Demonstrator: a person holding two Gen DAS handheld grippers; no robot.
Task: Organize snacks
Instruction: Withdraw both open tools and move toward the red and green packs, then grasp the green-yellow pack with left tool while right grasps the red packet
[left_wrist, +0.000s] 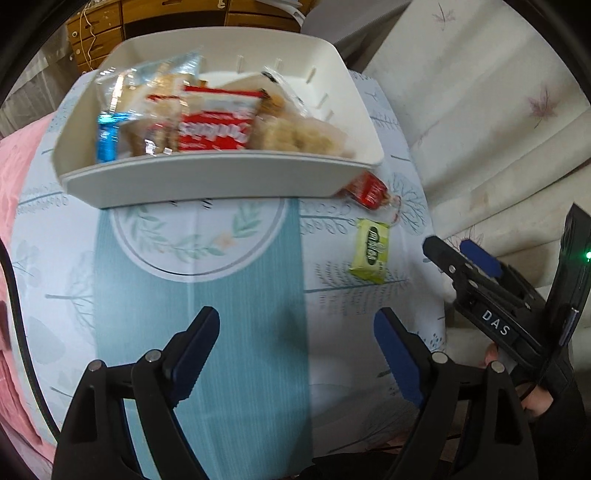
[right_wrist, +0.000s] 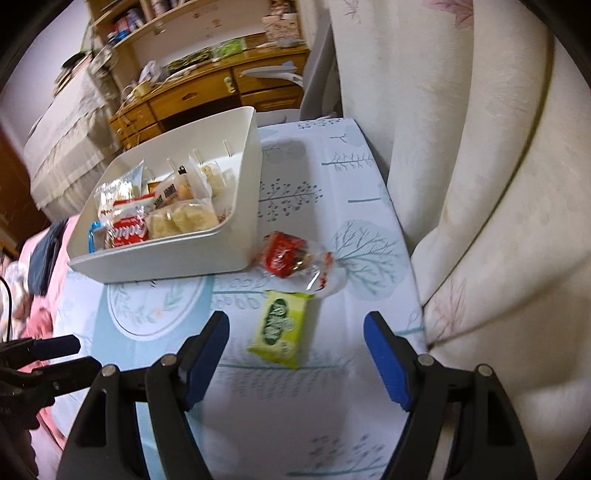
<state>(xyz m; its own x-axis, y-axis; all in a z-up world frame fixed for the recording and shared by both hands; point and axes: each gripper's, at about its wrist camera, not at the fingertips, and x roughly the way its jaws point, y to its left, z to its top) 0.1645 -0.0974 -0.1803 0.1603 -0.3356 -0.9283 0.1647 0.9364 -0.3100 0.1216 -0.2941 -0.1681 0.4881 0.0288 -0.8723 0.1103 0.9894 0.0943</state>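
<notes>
A white bin (left_wrist: 207, 181) (right_wrist: 166, 258) holds several snack packets, among them a red-and-white one (left_wrist: 214, 129) (right_wrist: 127, 225). On the table beside the bin lie a red-wrapped snack (left_wrist: 371, 190) (right_wrist: 288, 258) and a yellow-green packet (left_wrist: 371, 251) (right_wrist: 279, 328). My left gripper (left_wrist: 295, 350) is open and empty, hovering over the table's near part. My right gripper (right_wrist: 295, 350) is open and empty, just short of the yellow-green packet; it also shows in the left wrist view (left_wrist: 454, 254).
The table has a pale blue patterned cloth (left_wrist: 240, 314) (right_wrist: 314, 177). A cream sofa or cushion (right_wrist: 480, 184) rises along its right edge. Pink bedding (left_wrist: 18, 184) lies to the left. A wooden desk with drawers (right_wrist: 207, 96) stands behind.
</notes>
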